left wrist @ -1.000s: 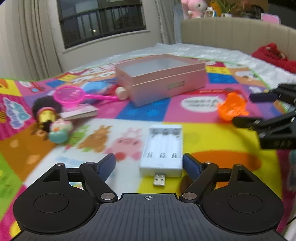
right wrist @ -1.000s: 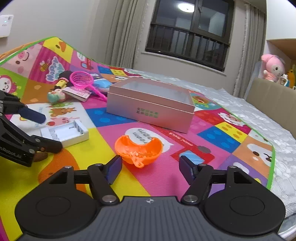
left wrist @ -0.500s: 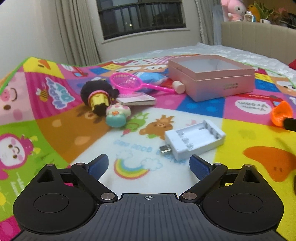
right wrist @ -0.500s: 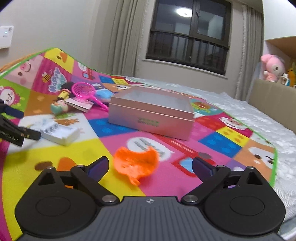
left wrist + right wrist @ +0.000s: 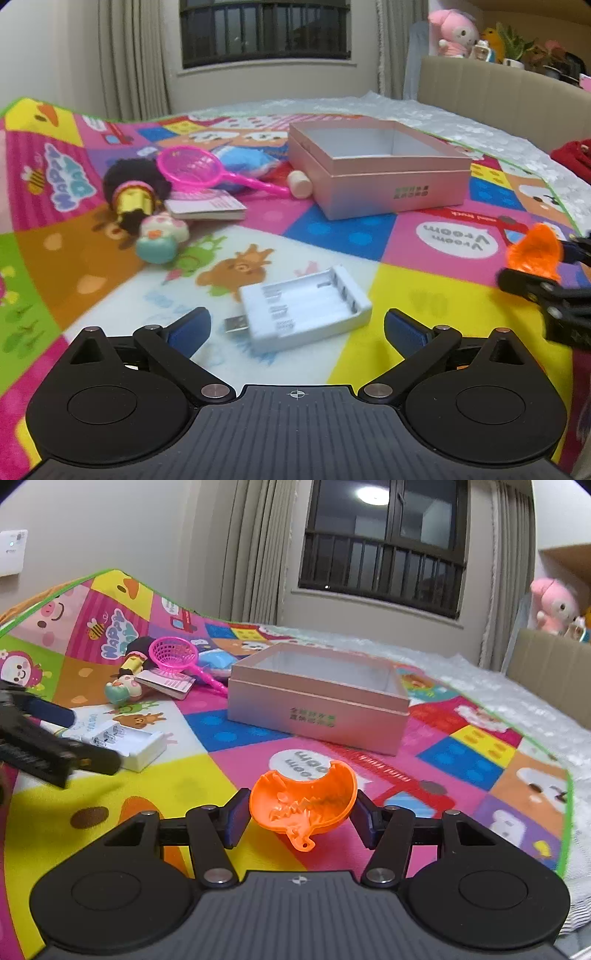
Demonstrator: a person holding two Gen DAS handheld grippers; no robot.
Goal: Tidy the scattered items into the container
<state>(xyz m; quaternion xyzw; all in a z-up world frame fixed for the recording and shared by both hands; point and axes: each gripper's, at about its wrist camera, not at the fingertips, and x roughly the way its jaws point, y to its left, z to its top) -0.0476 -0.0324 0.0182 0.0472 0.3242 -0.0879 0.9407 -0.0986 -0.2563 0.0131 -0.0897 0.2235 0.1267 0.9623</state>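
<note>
My right gripper (image 5: 301, 818) is shut on an orange plastic shell toy (image 5: 303, 801) and holds it just above the mat; the toy also shows in the left wrist view (image 5: 533, 254). My left gripper (image 5: 297, 325) is open, with a white battery charger (image 5: 306, 314) lying on the mat between its fingers. The charger also shows in the right wrist view (image 5: 129, 744). The open pink box (image 5: 373, 173) stands empty further back, also in the right wrist view (image 5: 317, 698).
Left of the box lie a pink toy net (image 5: 192, 170), a blue soft item (image 5: 243, 160), a black-haired doll (image 5: 135, 188), a small booklet (image 5: 207, 206), a pastel figure (image 5: 160, 240) and a wooden cylinder (image 5: 299, 182). A headboard (image 5: 498, 96) stands at the right.
My right gripper has closed on the orange shell toy and raised it. My left gripper has moved toward the charger, which now lies between its open fingers.
</note>
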